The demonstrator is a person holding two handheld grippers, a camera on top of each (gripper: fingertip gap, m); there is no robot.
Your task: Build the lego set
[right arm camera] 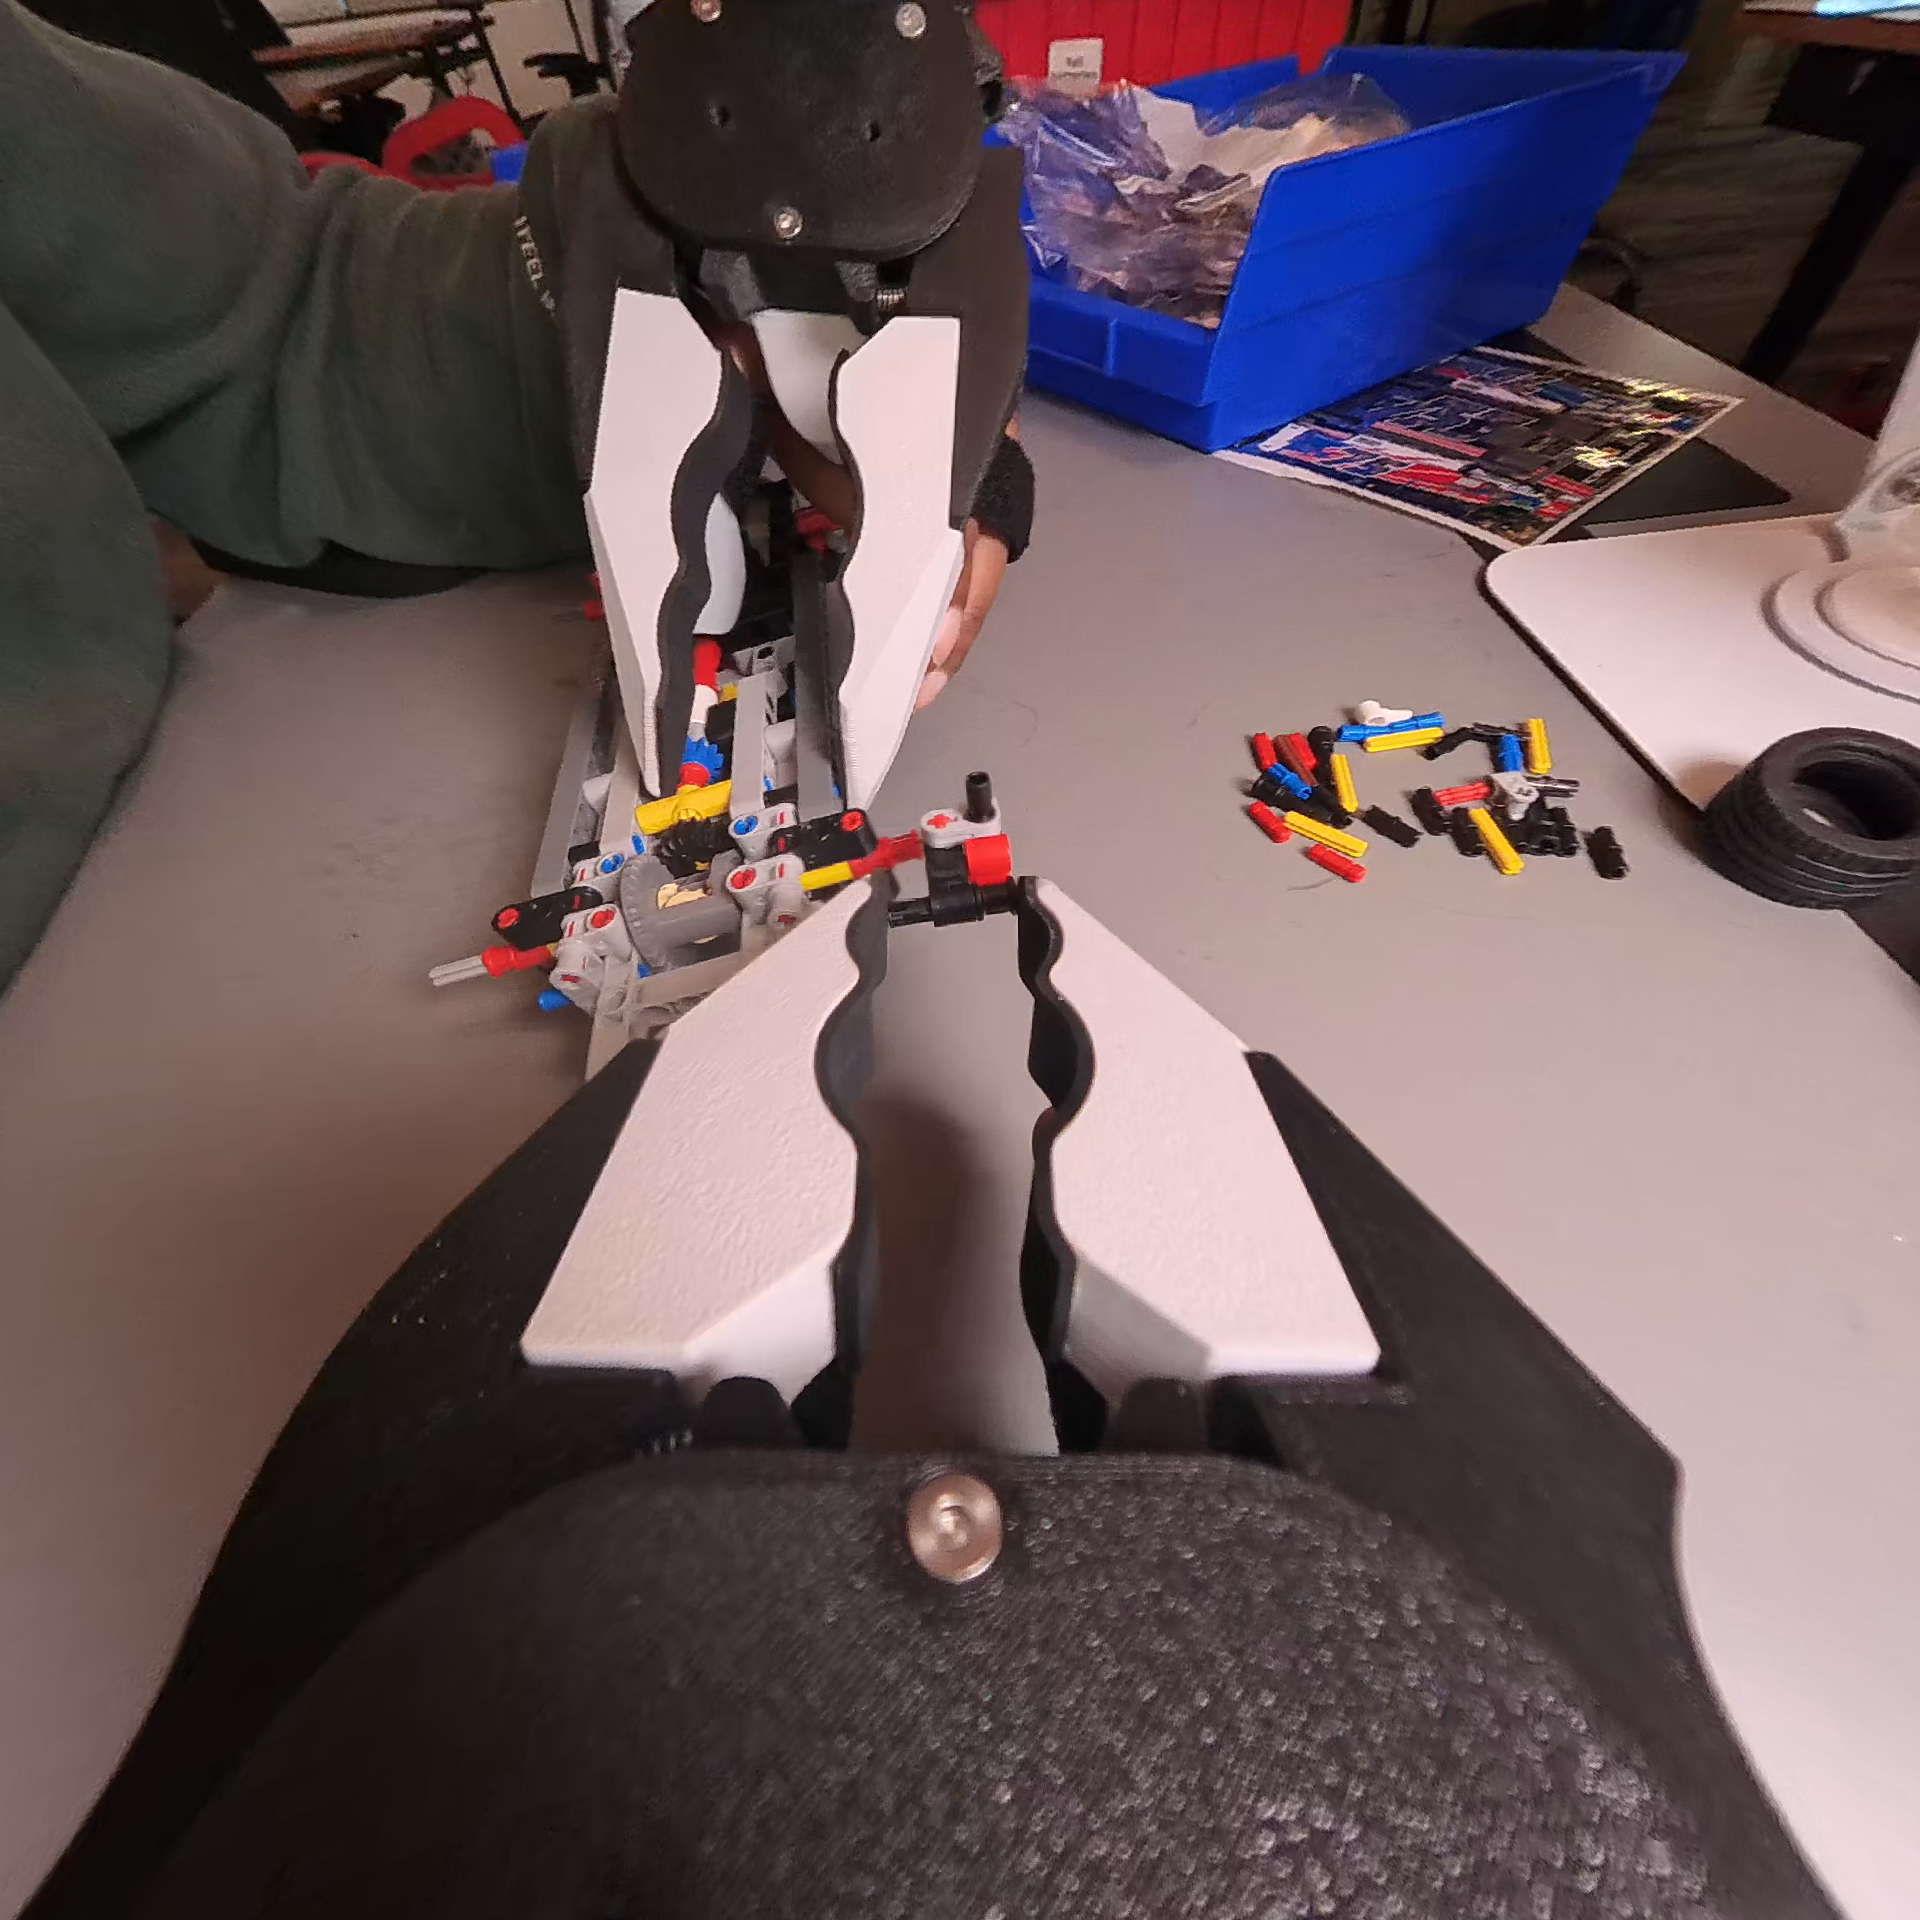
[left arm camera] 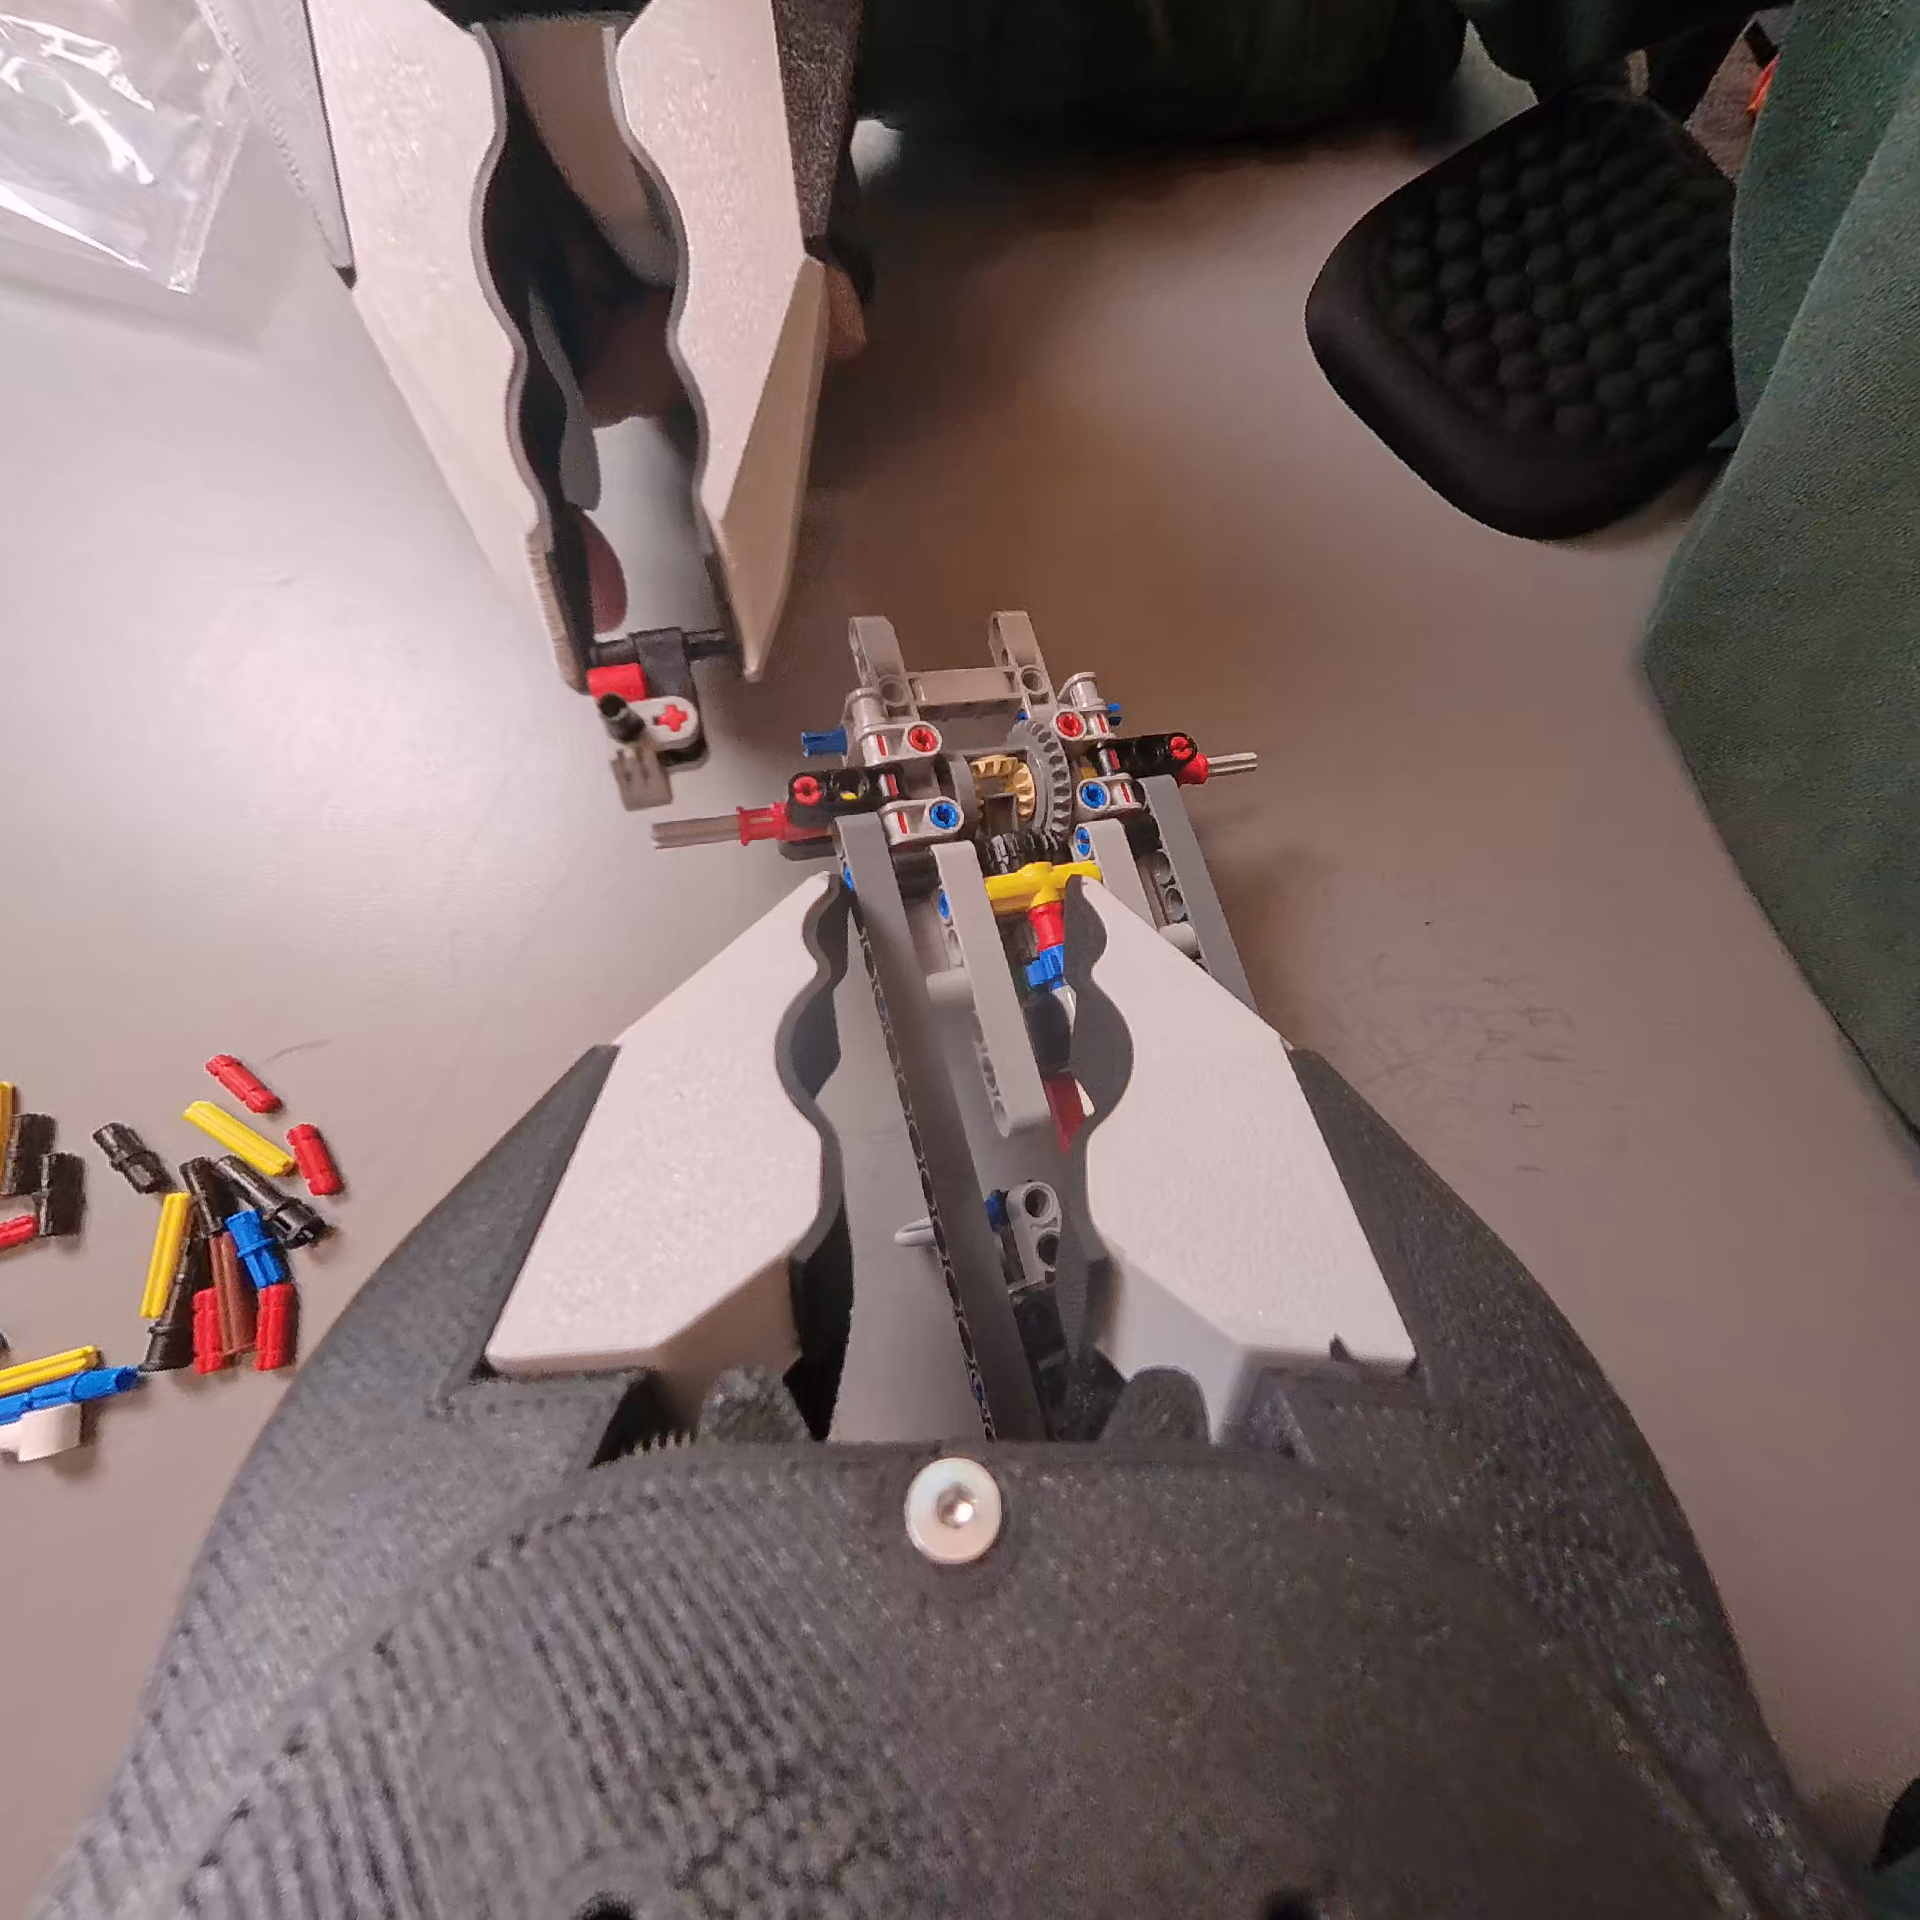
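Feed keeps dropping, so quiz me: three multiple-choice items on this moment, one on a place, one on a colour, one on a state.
1. Where do the loose pins lie?
A on the table
B in the bin
C on the booklet

2. What colour is the bin?
A red
B blue
C green

3. What does the right gripper do?
A grips the small subassembly
B stands empty
C grips a tyre

Key: 1 A, scattered on the grey table; 2 B, blue walls; 3 A, its tips pinch the piece's black axle.
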